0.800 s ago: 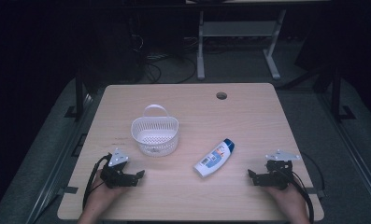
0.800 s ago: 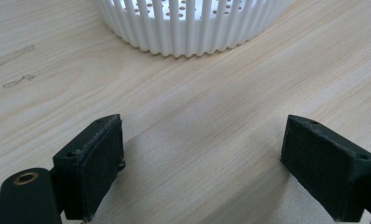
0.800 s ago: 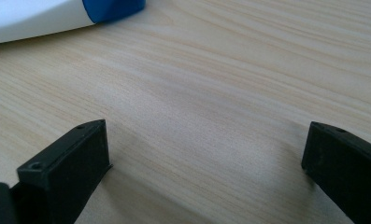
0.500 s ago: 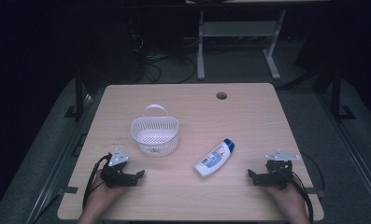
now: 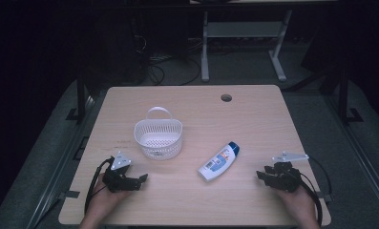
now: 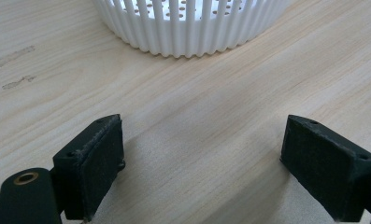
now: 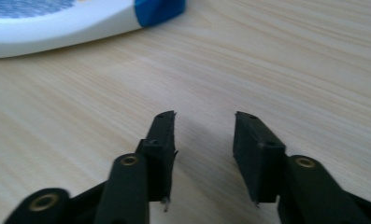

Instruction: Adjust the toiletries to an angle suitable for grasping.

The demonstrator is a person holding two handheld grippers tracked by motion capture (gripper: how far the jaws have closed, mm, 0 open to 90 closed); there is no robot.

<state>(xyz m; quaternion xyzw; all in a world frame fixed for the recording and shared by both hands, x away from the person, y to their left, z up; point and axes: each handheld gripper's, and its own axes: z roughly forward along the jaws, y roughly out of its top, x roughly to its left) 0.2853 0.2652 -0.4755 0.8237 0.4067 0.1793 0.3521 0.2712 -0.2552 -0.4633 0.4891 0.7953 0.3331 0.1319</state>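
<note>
I am resting both hands at the near edge of the pale wooden tabletop (image 5: 254, 119). The white slotted plastic basket (image 5: 158, 138) sits left of centre; the white shampoo bottle with a blue cap (image 5: 219, 161) lies just right. My left gripper (image 5: 138, 179) and right gripper (image 5: 262, 174) are holding their jaws spread, empty. I am judging the right should approach the bottle's middle squarely.

I am working in what looks like a darkened lab or test room: a pale wood-grain table with a round cable hole (image 5: 226, 98) stands alone on grey carpet (image 5: 53, 143), and well beyond the jaws loose black cables (image 5: 163, 67) trail beside a white metal desk frame (image 5: 239, 43).
</note>
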